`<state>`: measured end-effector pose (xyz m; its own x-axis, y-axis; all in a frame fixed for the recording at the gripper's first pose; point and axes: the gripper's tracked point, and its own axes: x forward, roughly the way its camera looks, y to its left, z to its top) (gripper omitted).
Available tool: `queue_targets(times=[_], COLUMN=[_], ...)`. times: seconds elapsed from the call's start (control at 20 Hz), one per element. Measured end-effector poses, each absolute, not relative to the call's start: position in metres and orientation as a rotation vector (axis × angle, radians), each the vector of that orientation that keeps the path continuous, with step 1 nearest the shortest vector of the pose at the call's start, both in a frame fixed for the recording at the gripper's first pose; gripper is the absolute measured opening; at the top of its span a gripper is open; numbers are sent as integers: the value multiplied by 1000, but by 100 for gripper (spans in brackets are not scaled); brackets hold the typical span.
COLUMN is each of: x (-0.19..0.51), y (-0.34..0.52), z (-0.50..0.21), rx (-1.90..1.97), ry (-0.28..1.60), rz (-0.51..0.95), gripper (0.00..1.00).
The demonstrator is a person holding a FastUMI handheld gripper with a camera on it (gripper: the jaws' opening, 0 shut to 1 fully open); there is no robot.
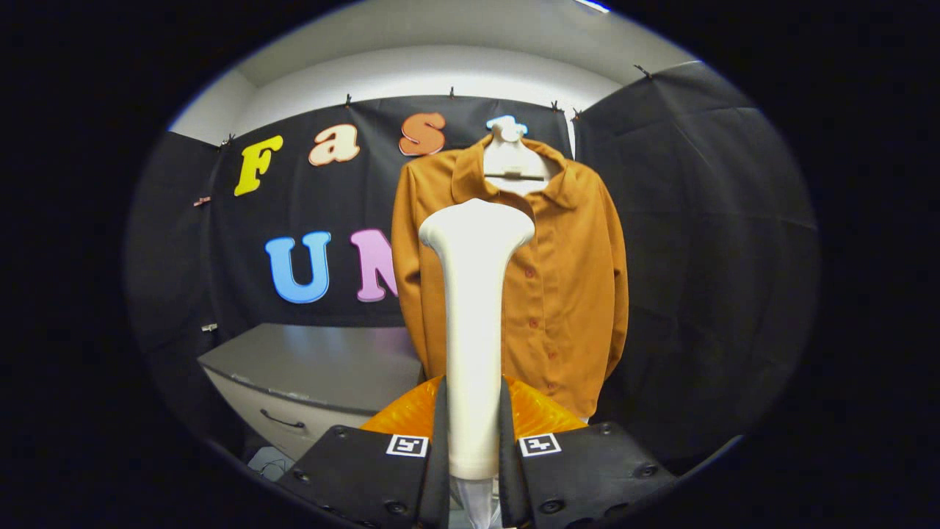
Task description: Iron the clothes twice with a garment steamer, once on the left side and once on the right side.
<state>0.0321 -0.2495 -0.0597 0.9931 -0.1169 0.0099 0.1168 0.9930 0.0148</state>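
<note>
The gripper (474, 441) clamps both fingers on the handle of an upright white plastic garment steamer (474, 308). Just behind the fingers sits an orange translucent ribbed base (536, 411). Beyond hangs a mustard-brown buttoned shirt (565, 279) on a white hanger (510, 158), right of a grey cabinet (316, 367).

Light falls from above, a bright ceiling strip (591, 6) glowing over the pale wall (411, 73). The orange shirt (565, 279) is evenly lit and sharp, the grey cabinet top (330, 364) carries a soft sheen, and the black cloth (705, 257) bends and darkens toward the rim of the fisheye
</note>
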Motion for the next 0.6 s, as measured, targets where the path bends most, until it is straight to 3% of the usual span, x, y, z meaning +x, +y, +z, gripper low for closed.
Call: queue_targets(times=[0.3, 0.6], x=[42, 78], y=[-278, -331], z=[42, 70], rx=[21, 40], ry=[-183, -215], rz=[-139, -192], gripper=[30, 30])
